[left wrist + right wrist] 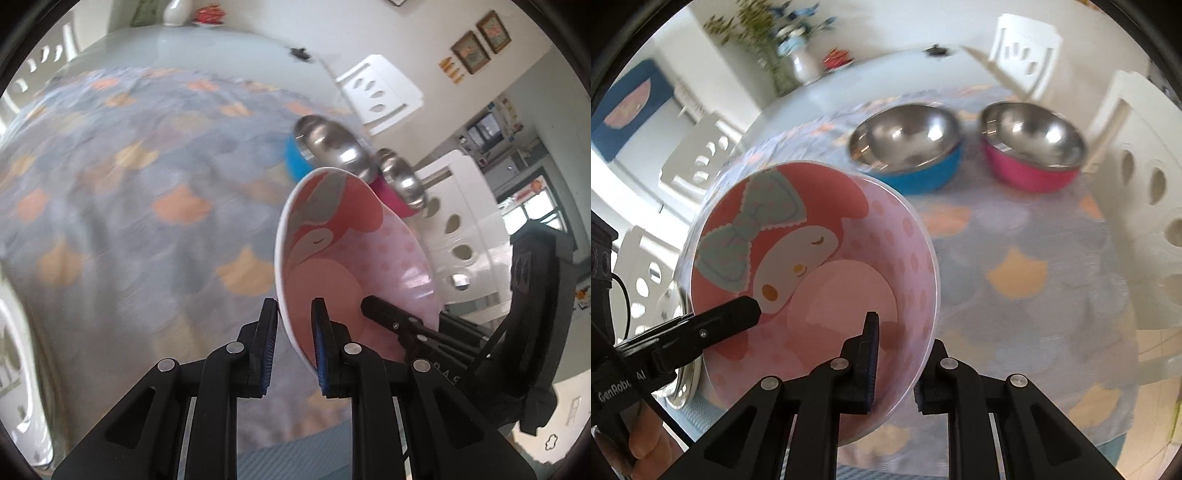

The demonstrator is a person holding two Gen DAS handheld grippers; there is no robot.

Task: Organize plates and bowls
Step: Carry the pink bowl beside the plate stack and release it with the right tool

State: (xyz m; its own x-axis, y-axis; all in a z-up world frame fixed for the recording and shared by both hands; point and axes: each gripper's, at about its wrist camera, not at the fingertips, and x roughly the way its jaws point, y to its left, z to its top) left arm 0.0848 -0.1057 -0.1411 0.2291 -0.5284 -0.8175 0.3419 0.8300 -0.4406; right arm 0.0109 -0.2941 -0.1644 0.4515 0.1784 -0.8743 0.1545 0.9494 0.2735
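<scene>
Fingers of both grippers clamp the rim of one pink cartoon plate (812,258), which hangs tilted in the air above the tablecloth. In the left wrist view the left gripper (294,325) pinches the plate's near edge, one pad on the outside and one on the printed face. In the right wrist view the right gripper (897,354) grips the plate's lower right rim, one finger lying on the pink inner surface and the other behind the rim. Each camera also catches the other gripper's black finger reaching onto the plate from the opposite side. A thumb shows at the lower left of the right wrist view, under that other gripper.

Below and beyond the plate spreads a patterned cloth (1034,258) in blue-grey with orange shapes, blurred. Farther back on it stand two steel-lined bowls side by side, the blue bowl (908,147) on the left and the pink bowl (1032,147) on the right, close together but apart. White chairs (1027,48) ring the table, and a white vase (803,64) with flowers sits at the far end.
</scene>
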